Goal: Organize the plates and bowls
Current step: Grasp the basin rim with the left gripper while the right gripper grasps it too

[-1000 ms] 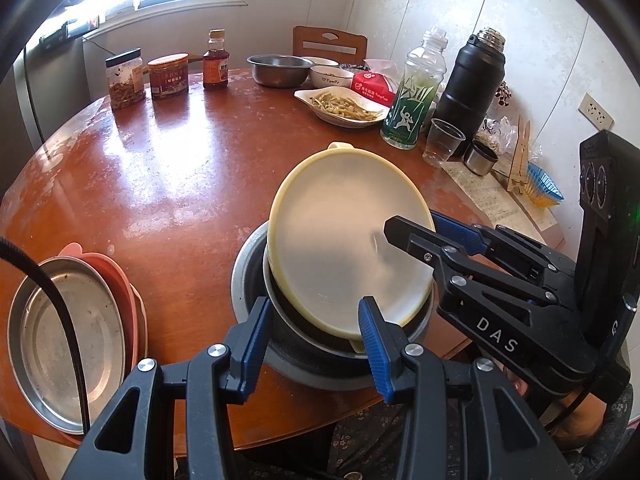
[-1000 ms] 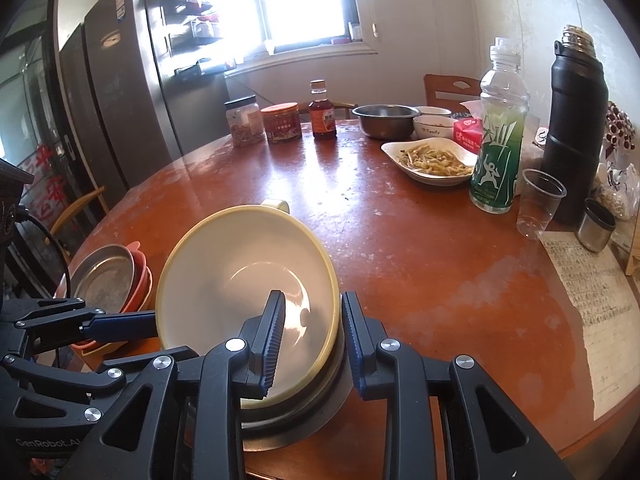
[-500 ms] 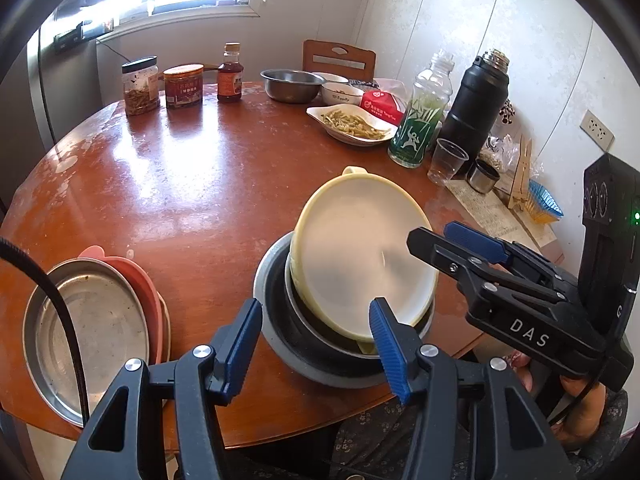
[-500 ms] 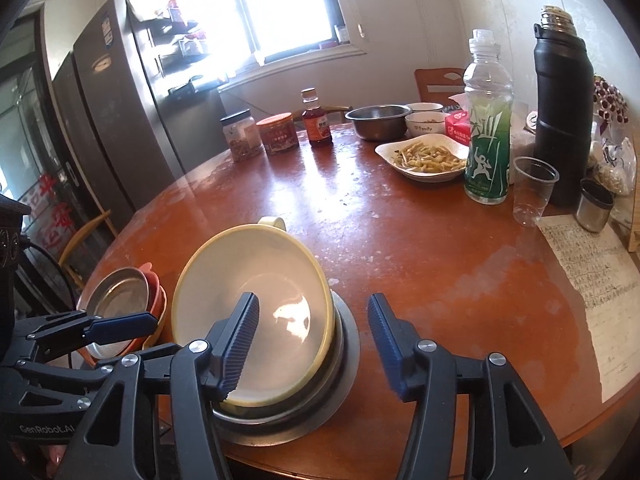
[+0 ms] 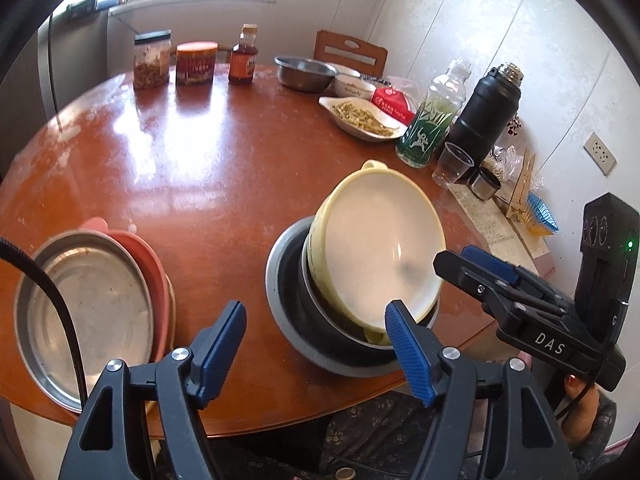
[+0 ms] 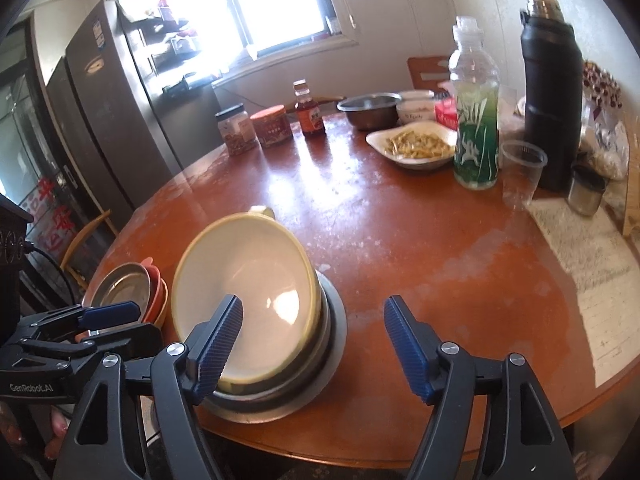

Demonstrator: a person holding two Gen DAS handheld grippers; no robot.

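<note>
Both jaws opening, empty; yellow bowl (image 5: 376,256) tilted in steel bowl (image 5: 288,320), apparently just ahead.

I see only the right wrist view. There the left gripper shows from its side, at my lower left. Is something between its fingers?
Observer: No. In the left wrist view the left gripper has nothing between its fingers, and its jaws are opening.
Operator: Does anything pass in front of the steel plate on that side?
Observer: Yes. A black cable runs across the steel plate in the left wrist view.
Operator: My view cuts off the wall to the right of the black flask. What is there?
Observer: A white wall socket, to the right of the black flask.
</note>
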